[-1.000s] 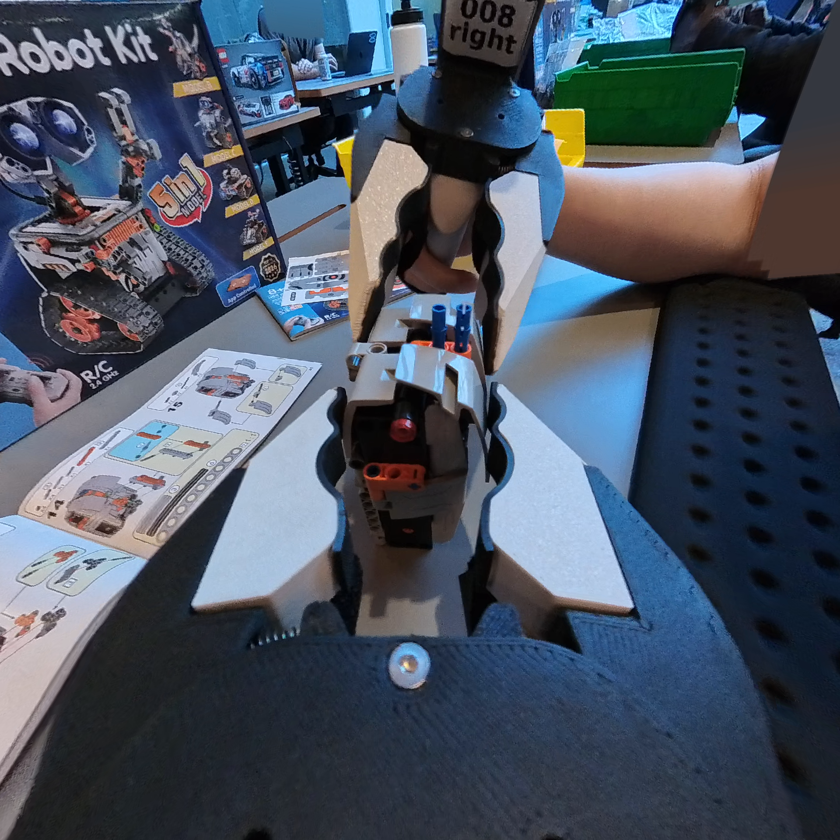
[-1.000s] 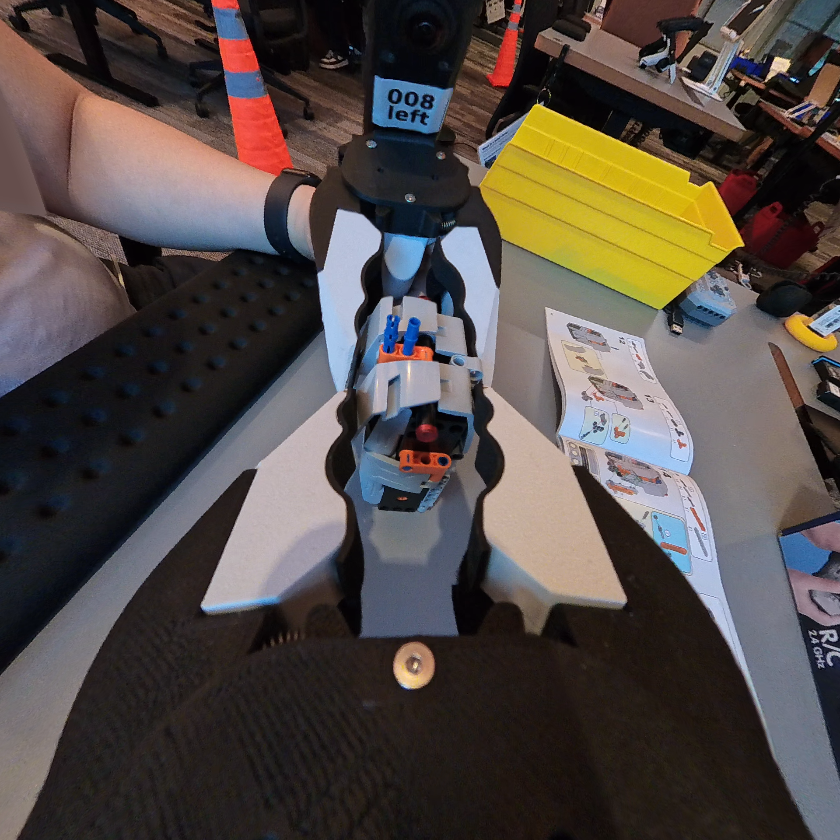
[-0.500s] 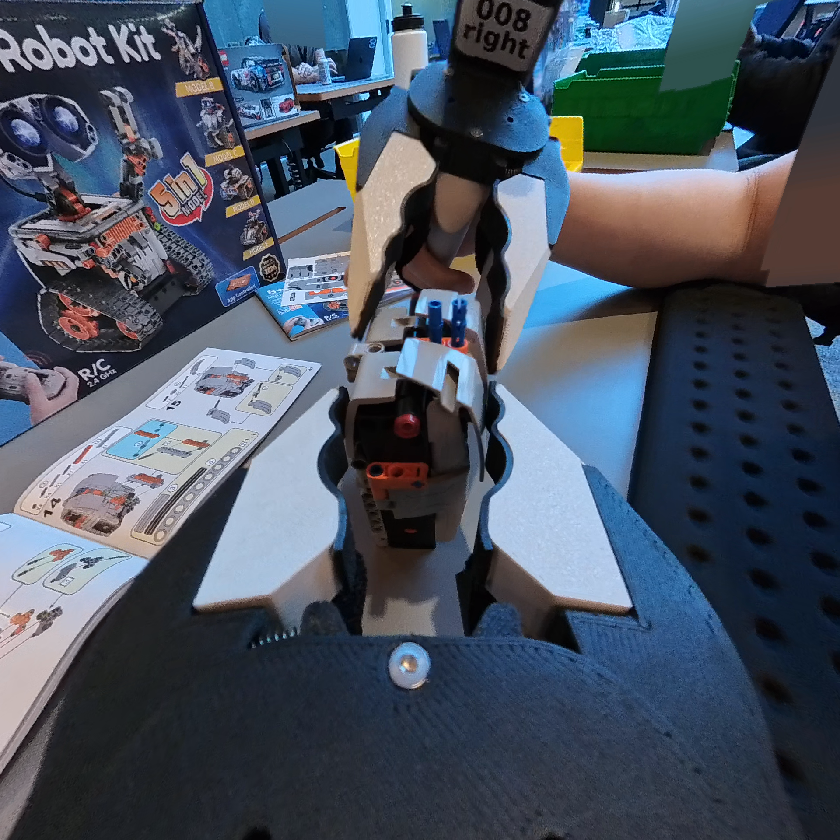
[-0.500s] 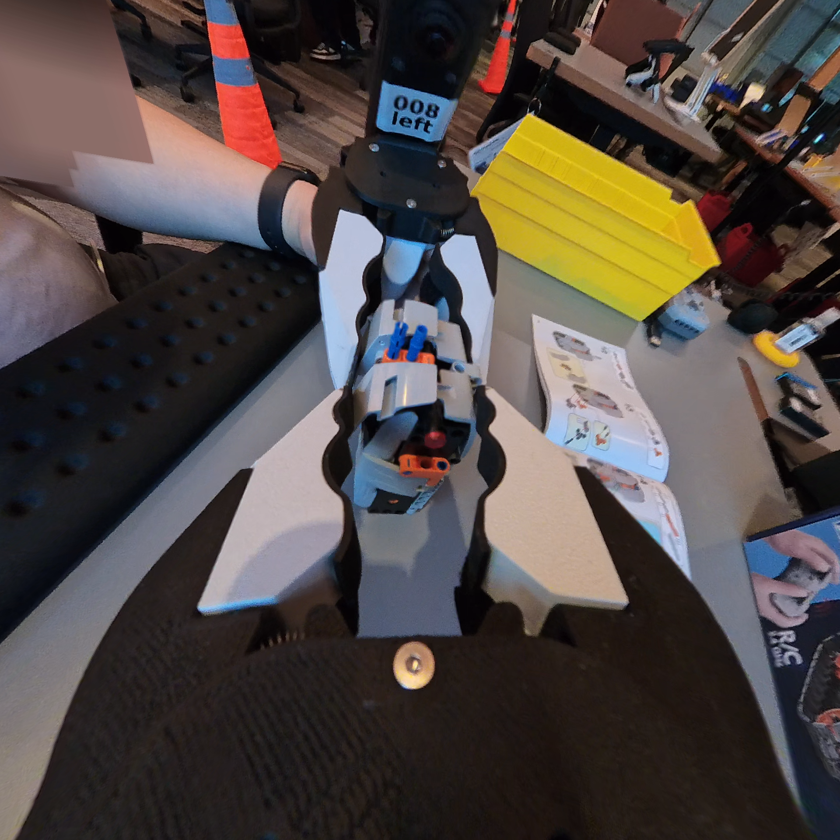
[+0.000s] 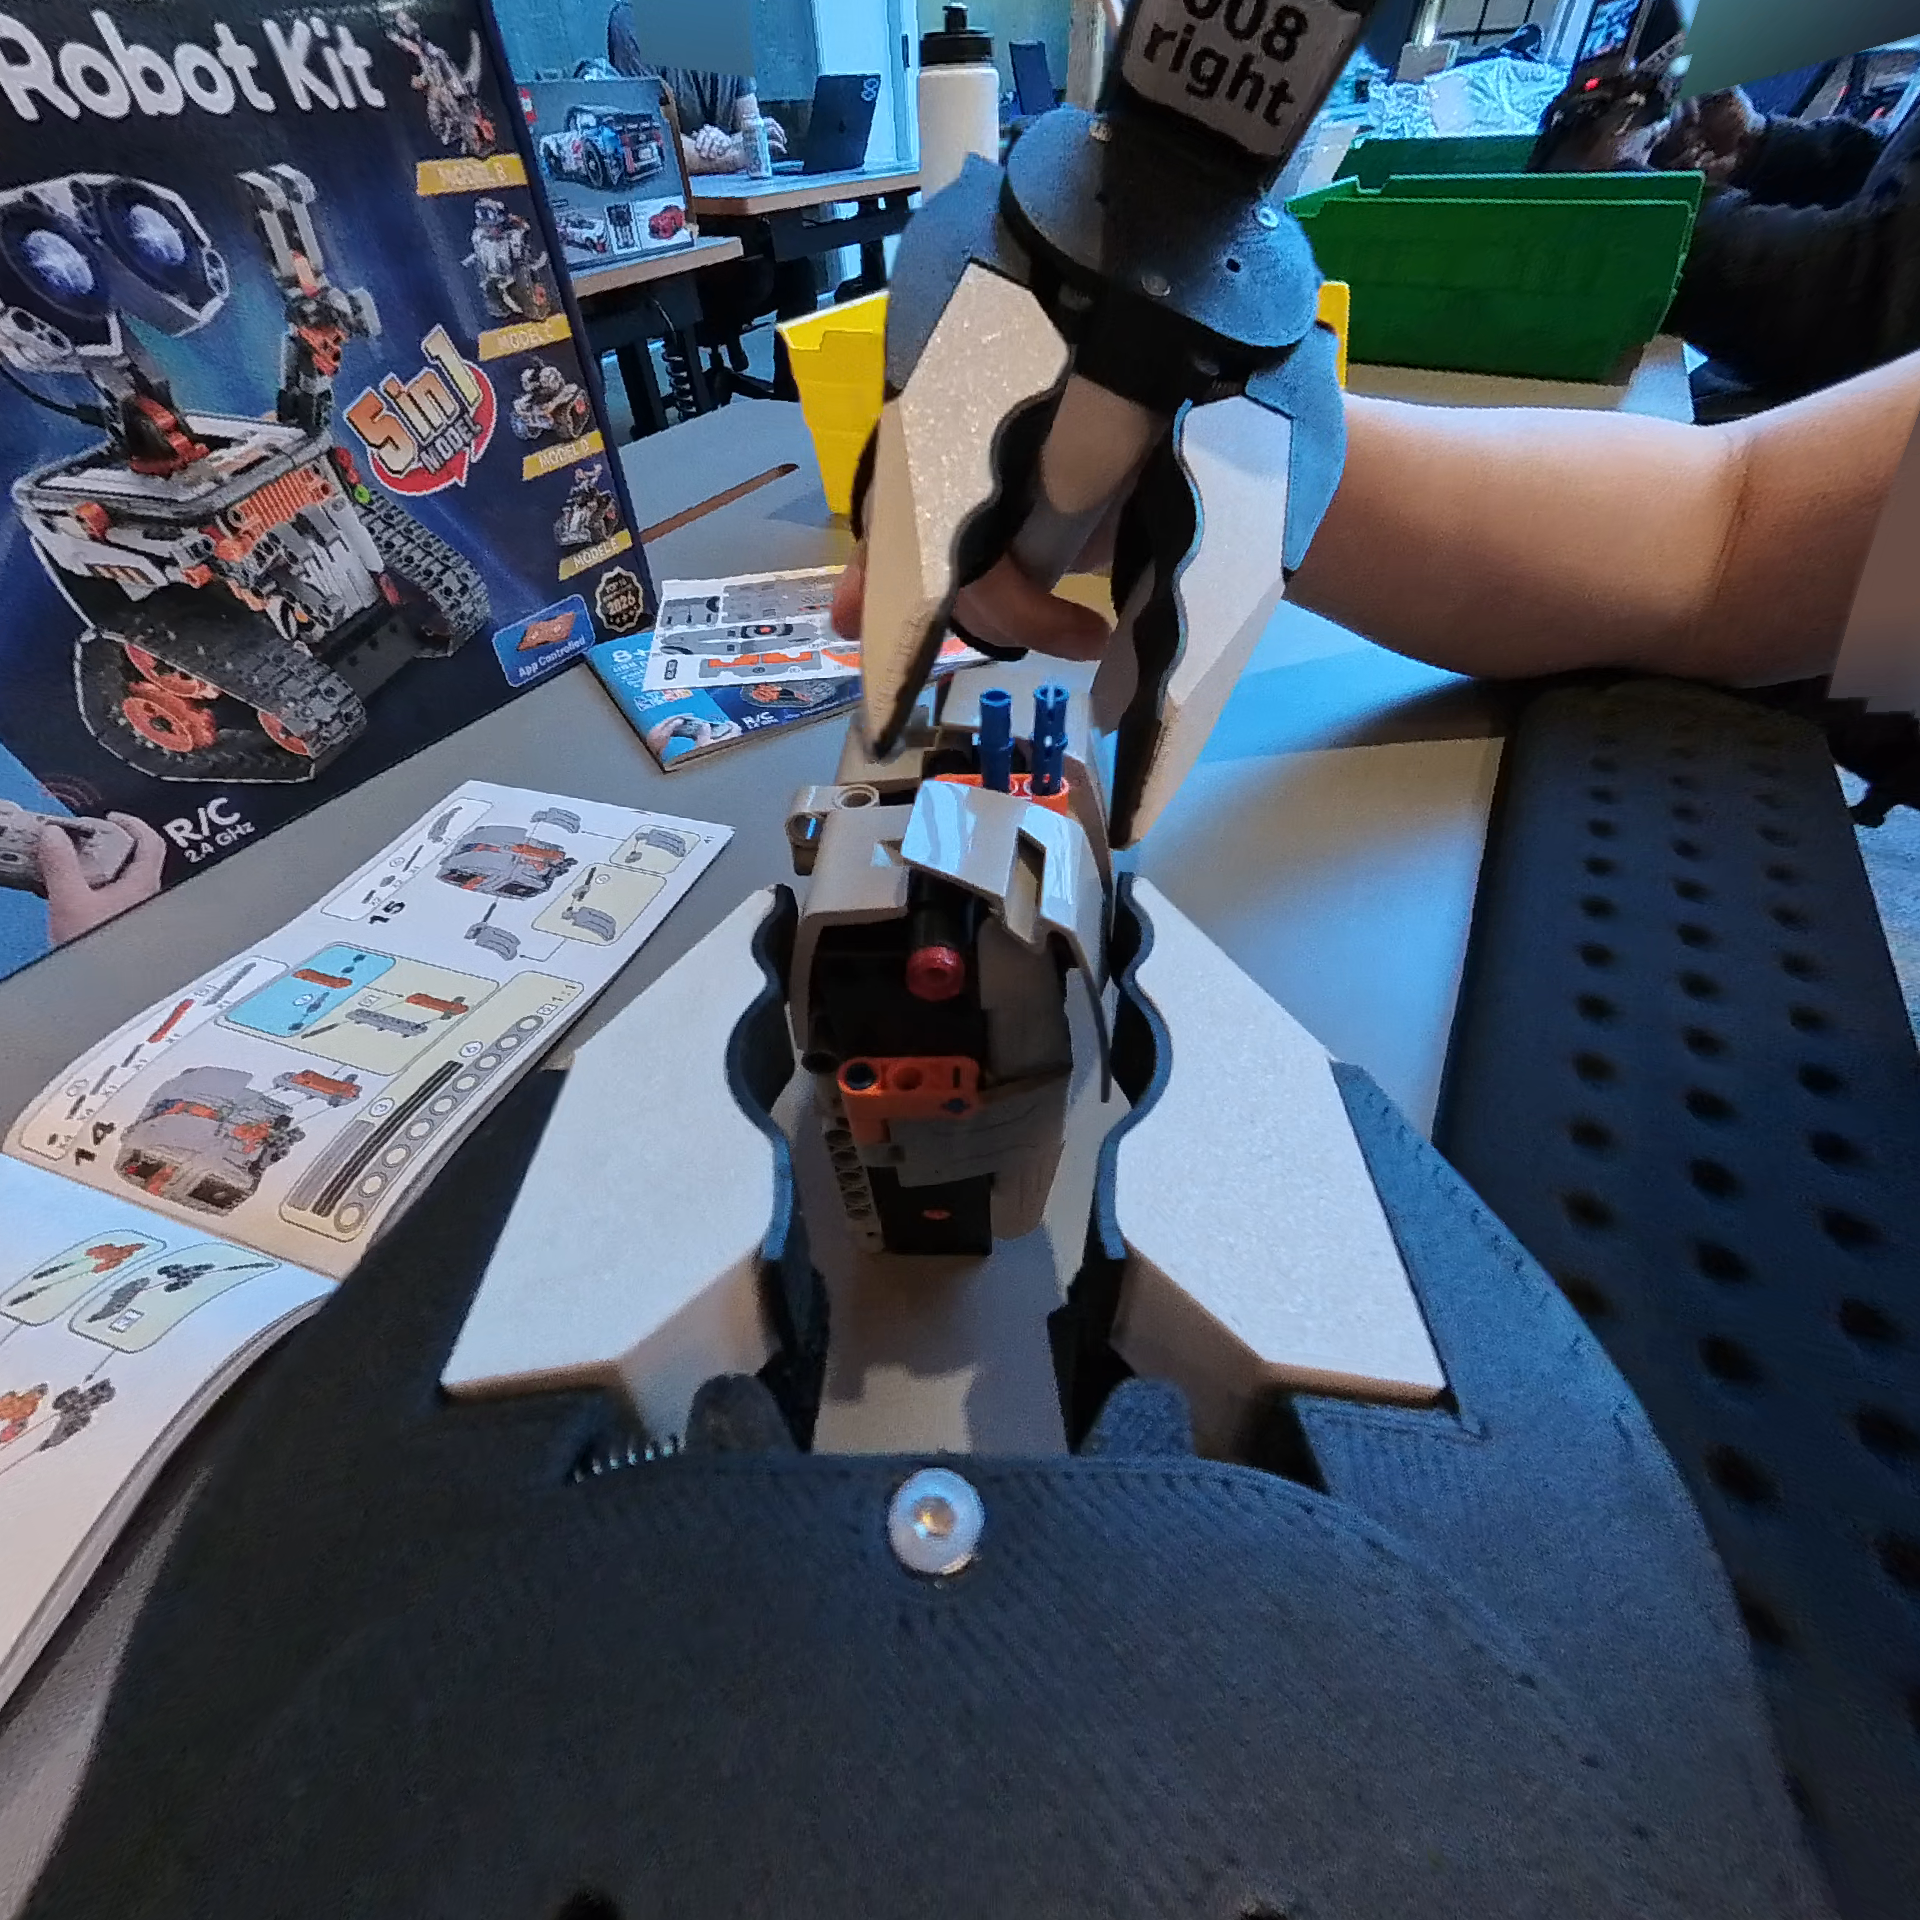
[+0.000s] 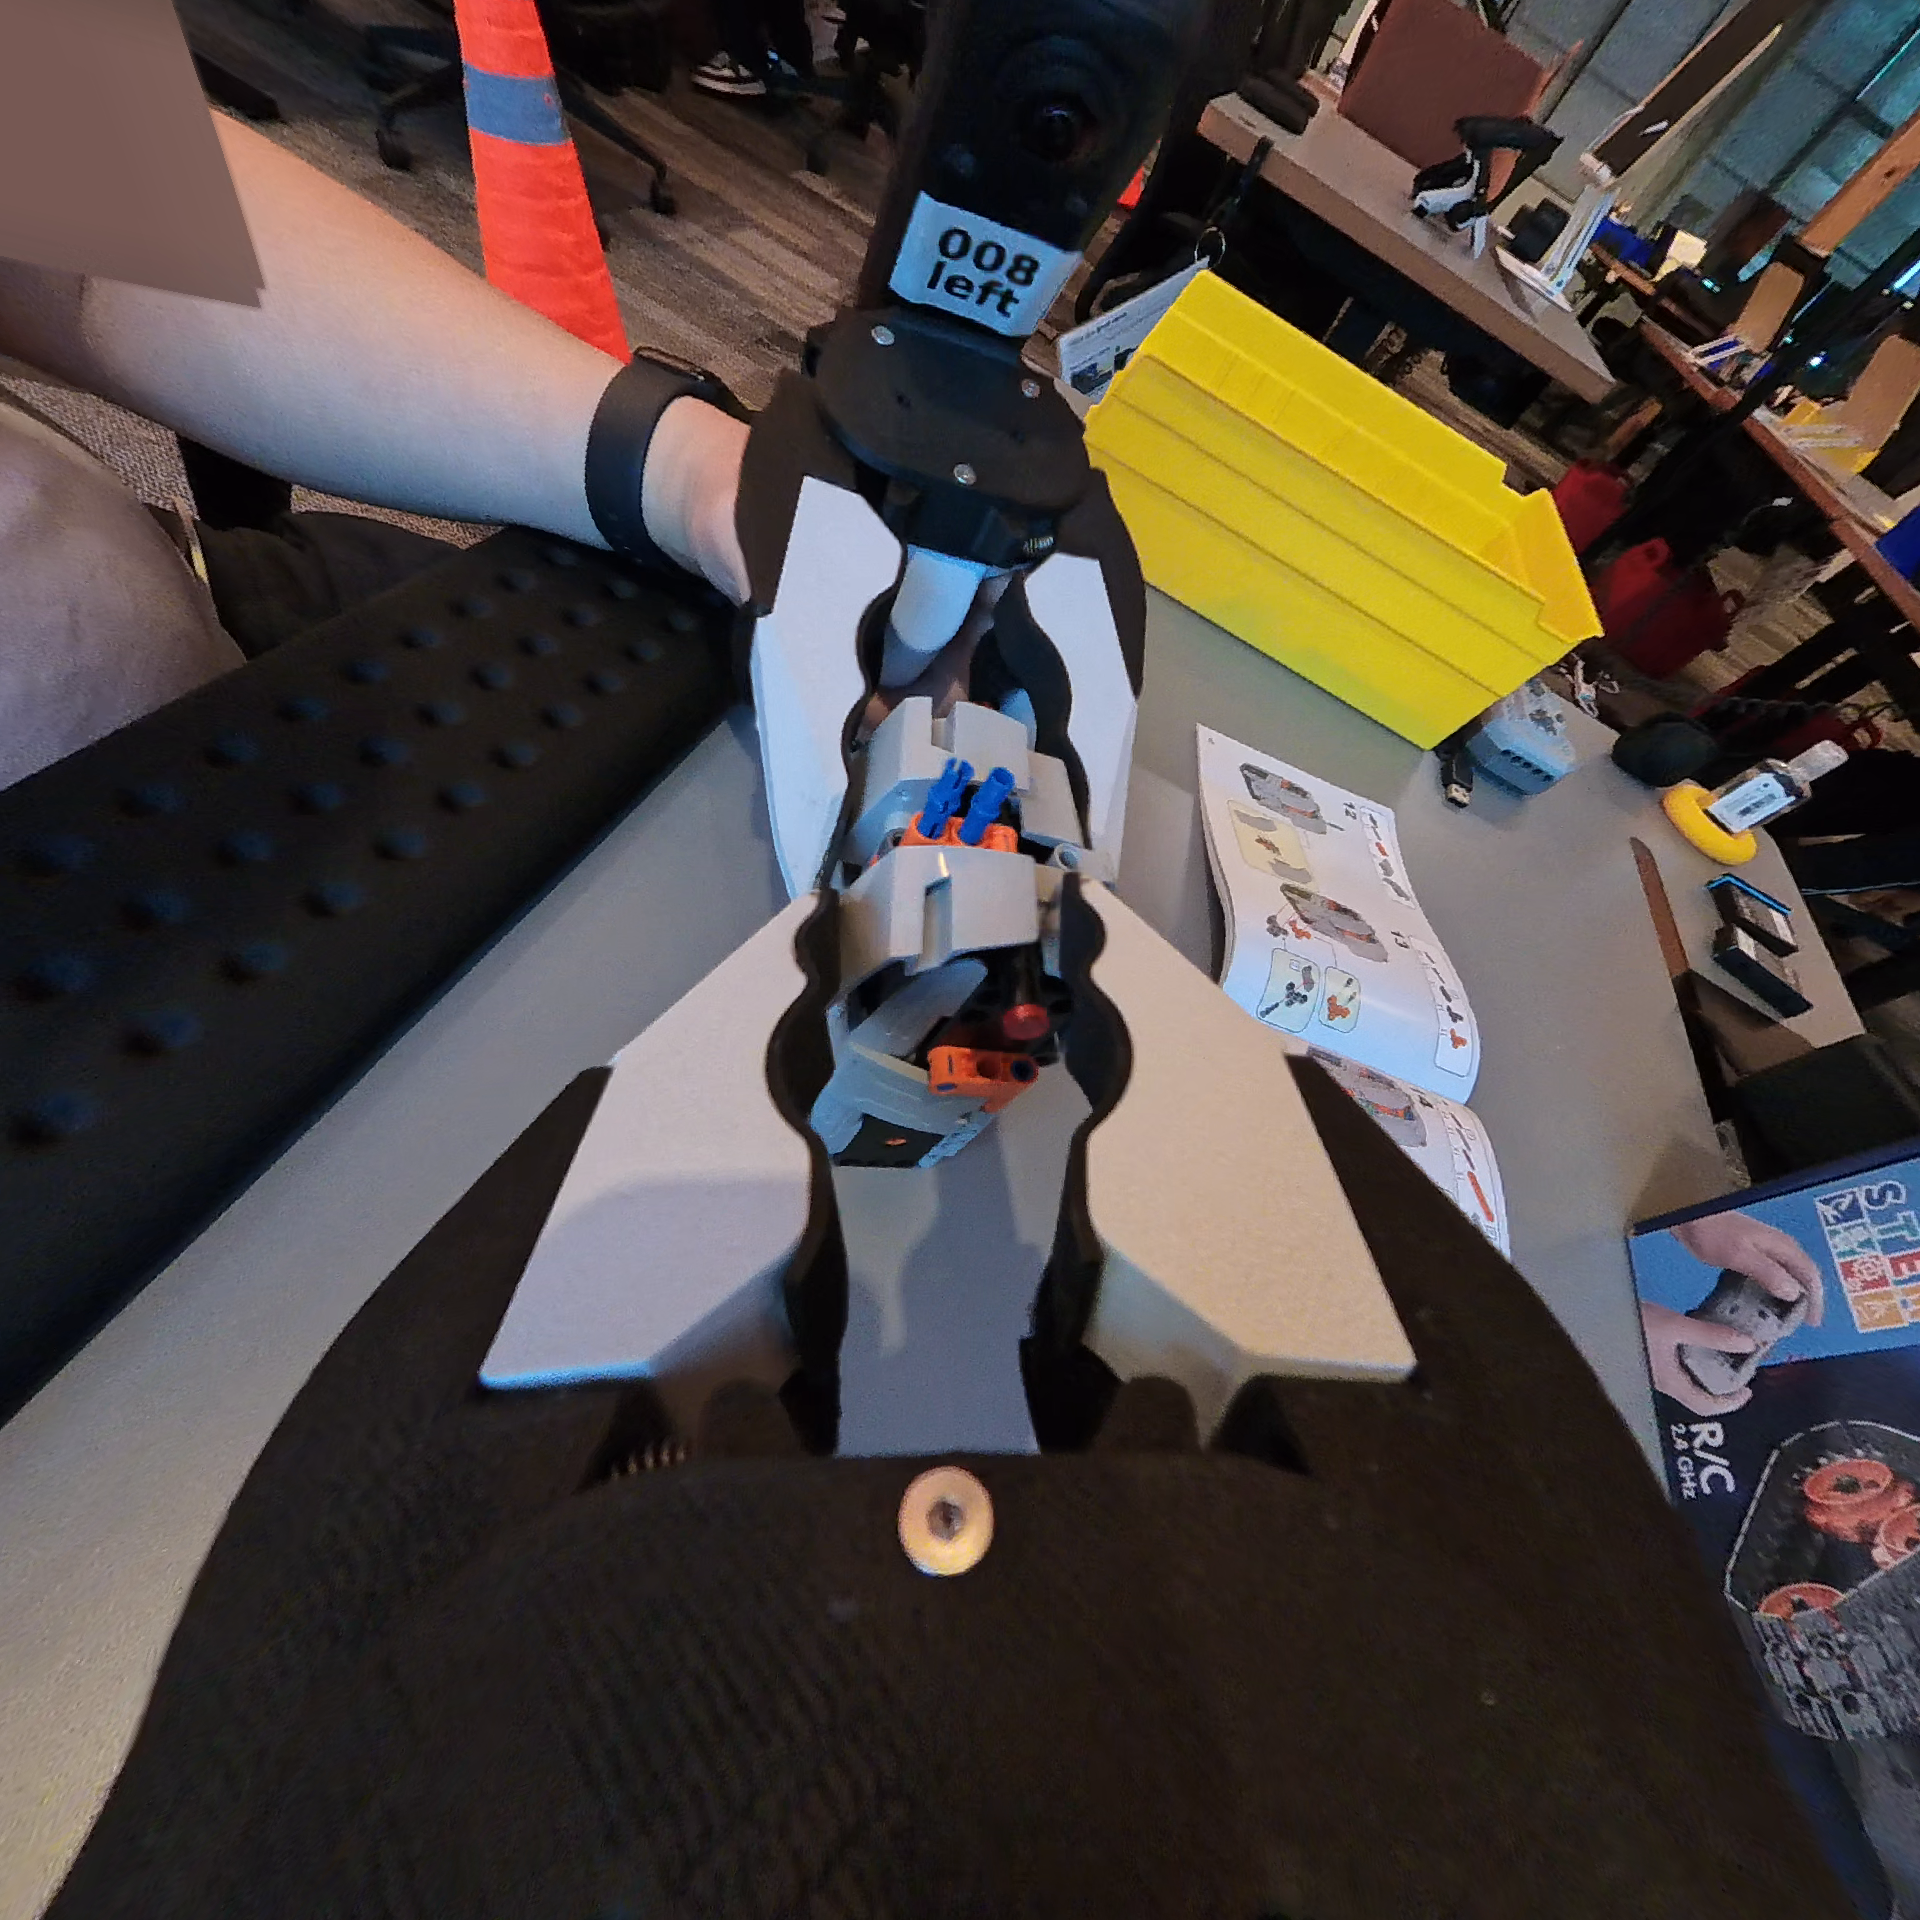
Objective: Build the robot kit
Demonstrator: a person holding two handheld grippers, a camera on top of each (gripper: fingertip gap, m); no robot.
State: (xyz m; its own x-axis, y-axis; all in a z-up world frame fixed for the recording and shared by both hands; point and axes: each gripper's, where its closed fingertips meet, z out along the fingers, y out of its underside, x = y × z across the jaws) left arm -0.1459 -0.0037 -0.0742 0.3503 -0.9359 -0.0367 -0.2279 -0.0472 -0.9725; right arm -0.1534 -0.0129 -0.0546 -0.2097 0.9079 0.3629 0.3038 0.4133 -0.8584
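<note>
Closest in: left gripper (image 5: 951, 904) pinching the near end of a brick-built assembly (image 5: 935, 1049), grey panels over a black core with orange and red connectors. Held clear above the grey table (image 5: 1299, 883), lengthwise between the two tools. Probably kept aloft this way so both ends stay reachable.

At the far end: right gripper (image 6: 945, 899) straddling the same assembly from the opposite side, tips pressed against its grey shell, tilted in the left wrist view. Looks like a second grip for steadying. Just past those tips, two blue pins (image 5: 1023, 727) standing upright out of an orange piece, left uncovered by either pair of fingers.

Along the person's side: a black dimpled mat (image 5: 1683, 1039), forearms over it.

On the other side, flat on the table: an open instruction booklet (image 5: 343, 1018), pages up, presumably for reading during handling. Beyond it a smaller leaflet (image 5: 727, 675), then a large kit box (image 5: 239, 416) standing upright, apparently closed.

Farther off: a yellow bin (image 6: 1320, 499) on the table, with a small grey module (image 6: 1522, 743) beside it. Contents impossible to tell from this angle. Farthest, a green bin (image 5: 1496, 270), inside likewise hidden.
</note>
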